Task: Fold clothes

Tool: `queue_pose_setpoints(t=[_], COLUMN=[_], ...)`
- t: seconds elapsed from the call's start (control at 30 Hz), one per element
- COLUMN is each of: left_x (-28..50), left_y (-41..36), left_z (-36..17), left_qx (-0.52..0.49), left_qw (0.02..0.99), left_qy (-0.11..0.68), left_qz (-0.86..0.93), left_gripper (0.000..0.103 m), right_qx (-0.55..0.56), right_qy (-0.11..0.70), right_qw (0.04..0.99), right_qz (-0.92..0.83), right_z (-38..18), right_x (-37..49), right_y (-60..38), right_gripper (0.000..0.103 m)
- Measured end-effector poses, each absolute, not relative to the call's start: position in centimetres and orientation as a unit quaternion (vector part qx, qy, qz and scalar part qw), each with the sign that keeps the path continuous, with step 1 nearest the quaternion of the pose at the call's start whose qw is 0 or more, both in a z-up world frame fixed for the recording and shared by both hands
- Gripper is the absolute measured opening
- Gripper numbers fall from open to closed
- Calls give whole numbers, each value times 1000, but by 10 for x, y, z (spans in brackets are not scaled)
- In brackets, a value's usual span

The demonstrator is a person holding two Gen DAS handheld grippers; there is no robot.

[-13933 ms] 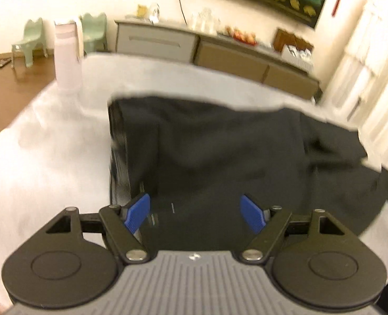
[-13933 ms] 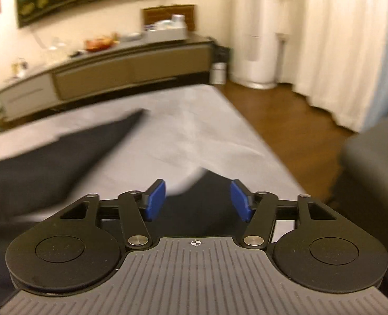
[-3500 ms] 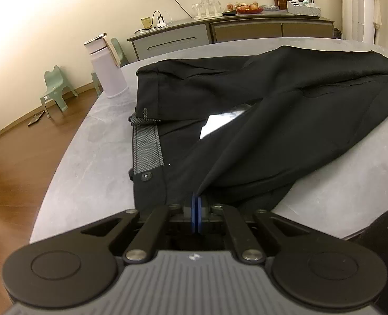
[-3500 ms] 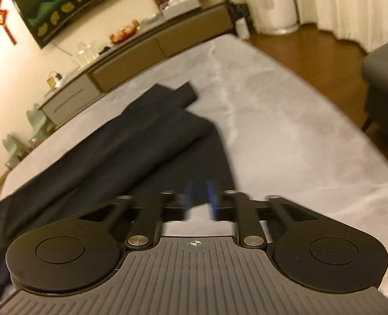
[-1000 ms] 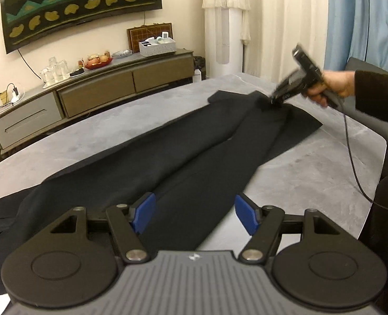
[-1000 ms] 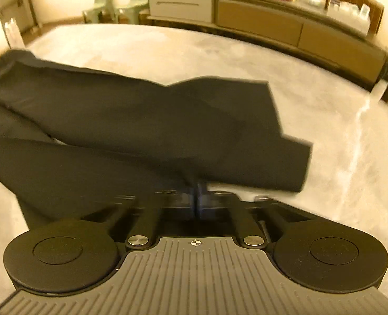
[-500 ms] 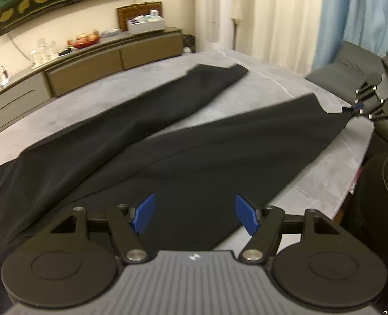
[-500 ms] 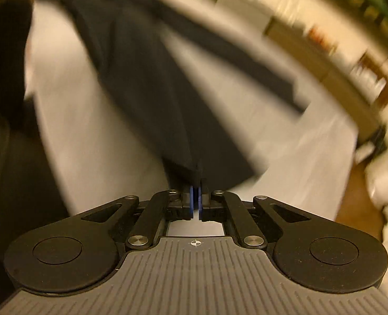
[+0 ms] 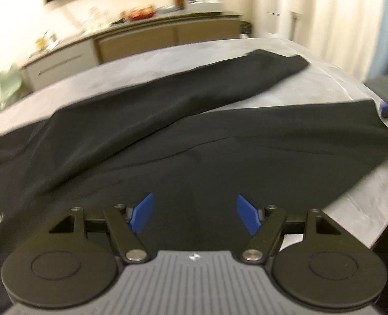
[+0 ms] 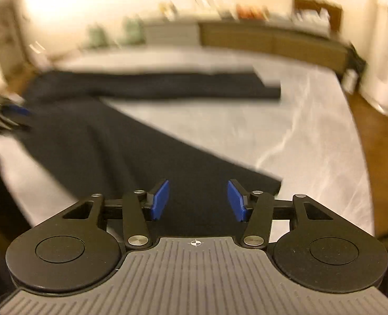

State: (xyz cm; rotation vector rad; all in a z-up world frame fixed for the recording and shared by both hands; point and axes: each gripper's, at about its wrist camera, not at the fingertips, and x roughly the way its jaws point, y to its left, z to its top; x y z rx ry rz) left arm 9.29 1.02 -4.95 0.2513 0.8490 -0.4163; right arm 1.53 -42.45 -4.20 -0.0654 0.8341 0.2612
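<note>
Your right gripper jaws have just been opening and stand apart over the near leg hem of the black trousers, left gripper also apart above them, both legs splayed on the grey table toward 12 o'clock.

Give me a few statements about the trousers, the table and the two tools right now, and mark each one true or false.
1. The black trousers lie spread on the grey table. True.
2. The two trouser legs are stacked one on the other. False: they spread apart in a V.
3. The right tool is clamped on a hem. False: its jaws have just been opening and stand apart, gripping nothing.
4. The left tool is open above the fabric. True.
5. A sideboard stands against the far wall. True.
</note>
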Motion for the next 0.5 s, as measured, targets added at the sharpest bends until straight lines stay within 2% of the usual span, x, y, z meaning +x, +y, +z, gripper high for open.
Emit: queue_pose_setpoints(t=[0.03, 0.1, 0.17, 0.33, 0.4, 0.5], left_x=[95, 100, 105, 118, 121, 107], left_y=[13, 17, 22, 24, 29, 67], left_z=[-52, -58, -65, -80, -72, -38], left_qx=[114, 101, 94, 86, 76, 69], left_qw=[883, 882, 880, 878, 877, 893], left_qy=[412, 424, 432, 444, 445, 413], left_qz=[-191, -180, -173, -160, -163, -163], left_gripper=[72, 72, 72, 72, 68, 69], right_qx=[-39, -49, -44, -44, -29, -28], right_qy=[426, 426, 430, 423, 424, 436], right_qw=[897, 899, 898, 905, 905, 900], right_qz=[111, 90, 75, 28, 12, -12], right_z=[-57, -71, -74, -70, -67, -65], right_x=[29, 44, 56, 80, 98, 114], right_y=[-414, -403, -401, -420, -434, -450], right_gripper=[46, 50, 44, 42, 42, 42])
